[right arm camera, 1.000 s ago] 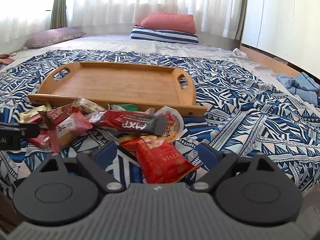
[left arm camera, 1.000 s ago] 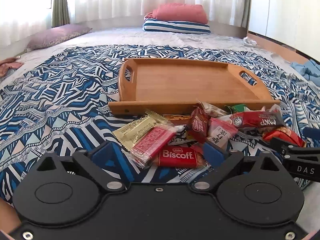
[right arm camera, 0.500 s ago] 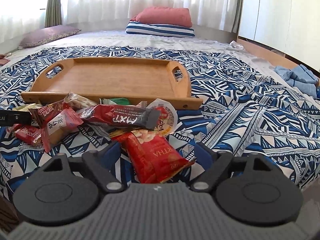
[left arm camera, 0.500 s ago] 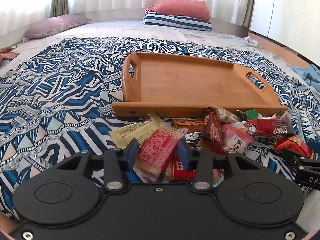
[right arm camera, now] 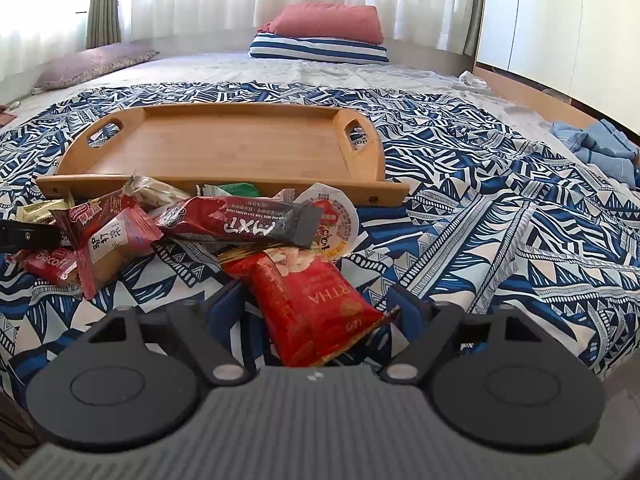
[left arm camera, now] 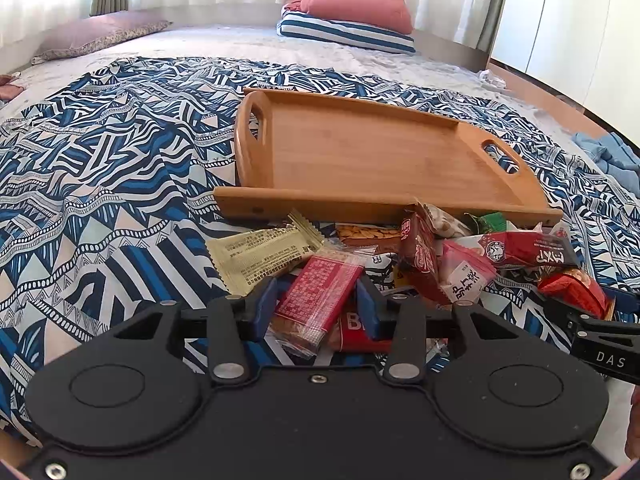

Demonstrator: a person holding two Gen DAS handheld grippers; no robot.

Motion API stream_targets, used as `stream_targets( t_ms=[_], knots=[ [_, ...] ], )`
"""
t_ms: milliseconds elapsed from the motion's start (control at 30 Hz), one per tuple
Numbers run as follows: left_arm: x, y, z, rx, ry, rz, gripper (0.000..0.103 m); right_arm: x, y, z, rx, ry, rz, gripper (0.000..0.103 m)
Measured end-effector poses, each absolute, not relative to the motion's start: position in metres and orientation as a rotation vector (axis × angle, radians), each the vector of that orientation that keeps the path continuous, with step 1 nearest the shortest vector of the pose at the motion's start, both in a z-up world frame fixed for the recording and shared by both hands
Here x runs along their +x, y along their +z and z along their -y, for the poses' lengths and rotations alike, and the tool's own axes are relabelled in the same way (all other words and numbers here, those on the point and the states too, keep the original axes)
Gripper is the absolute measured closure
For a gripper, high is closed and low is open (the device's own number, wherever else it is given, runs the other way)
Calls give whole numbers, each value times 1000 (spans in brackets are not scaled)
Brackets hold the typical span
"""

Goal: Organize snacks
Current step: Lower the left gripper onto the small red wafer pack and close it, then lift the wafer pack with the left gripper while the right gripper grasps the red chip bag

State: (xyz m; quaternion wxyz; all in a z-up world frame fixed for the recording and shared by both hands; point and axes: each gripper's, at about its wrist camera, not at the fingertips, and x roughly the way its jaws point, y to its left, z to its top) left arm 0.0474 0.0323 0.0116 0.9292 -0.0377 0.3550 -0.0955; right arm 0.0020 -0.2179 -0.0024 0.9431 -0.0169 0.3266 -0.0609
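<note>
A wooden tray lies bare on the patterned bedspread, also in the right wrist view. A pile of snack packets lies before its near rim. My left gripper is shut on a red clear-wrapped snack packet, with a beige packet beside it. My right gripper is open around a red snack bag, its blue fingers apart from the bag. A dark red MXT bar lies behind it.
A Biscoff packet and a round lidded cup lie in the pile. Pillows sit at the far end of the bed. Blue cloth lies at the right edge. The bedspread stretches left of the tray.
My left gripper has closed from wide open onto the red clear-wrapped packet and lifted slightly. My right gripper has narrowed a little around the red bag and moved closer.
</note>
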Motion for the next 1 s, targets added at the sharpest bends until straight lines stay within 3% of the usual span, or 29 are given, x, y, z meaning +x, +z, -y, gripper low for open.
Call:
stream_targets(
  t_ms=[733,800,867,1000],
  knots=[
    [42,16,-43,-206,-233,-763,62,3,-3,218,-29,-135,-669,16],
    [43,14,-41,-209,-226,-762,63,3,-3,218,-29,-136,-670,16],
    [45,13,-41,-216,-224,-763,71,3,-3,218,-28,-136,-670,16],
    [46,16,-43,-224,-229,-764,72,3,-4,218,-28,-136,-669,16]
  ],
)
